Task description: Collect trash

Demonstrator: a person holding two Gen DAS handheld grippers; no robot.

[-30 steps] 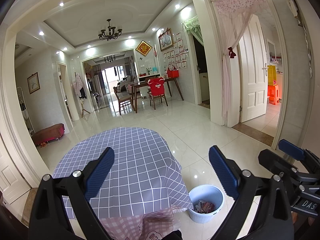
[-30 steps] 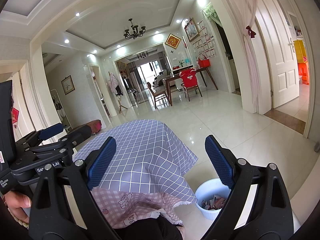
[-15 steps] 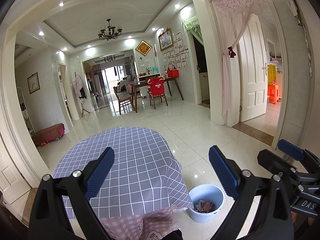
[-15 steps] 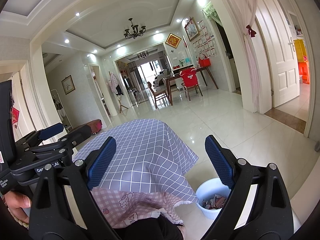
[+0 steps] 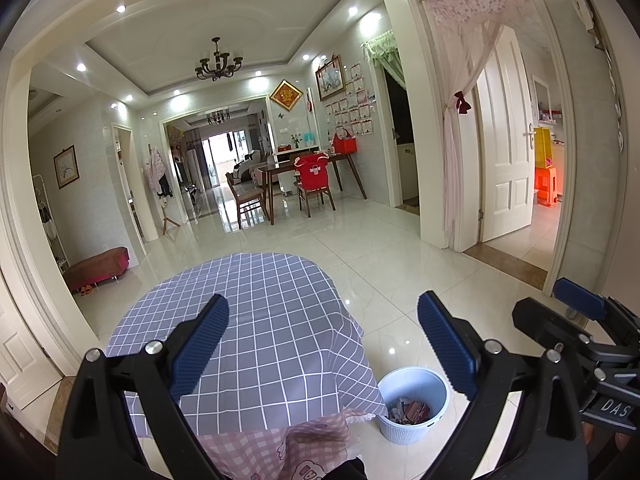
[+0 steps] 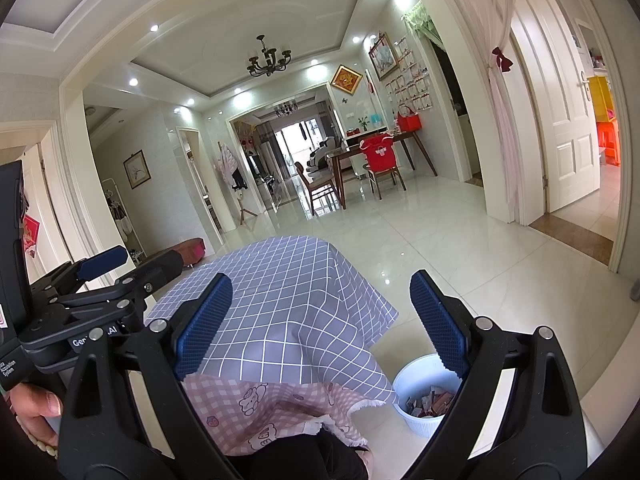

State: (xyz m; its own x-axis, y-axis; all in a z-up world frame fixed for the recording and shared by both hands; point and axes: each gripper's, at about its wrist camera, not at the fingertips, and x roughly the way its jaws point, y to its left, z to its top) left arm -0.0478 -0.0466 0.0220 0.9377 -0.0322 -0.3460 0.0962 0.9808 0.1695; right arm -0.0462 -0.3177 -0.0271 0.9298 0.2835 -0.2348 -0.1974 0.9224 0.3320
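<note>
- Left gripper [image 5: 324, 344]: spread wide, nothing held.
- Right gripper [image 6: 324, 320]: likewise spread, nothing held.
- Pale blue wastebasket [image 5: 414, 404]: contents indistinct scraps; rim partly hidden by checked tablecloth [image 5: 256, 320].

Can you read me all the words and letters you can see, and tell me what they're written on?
"DAS": on the right gripper body, cut off at the frame edge.
"Ge...AI": on the left gripper body, partly hidden.
"Acquisition System": small label on the left gripper's handle.
Papers on the far wall: too small to read.
</note>
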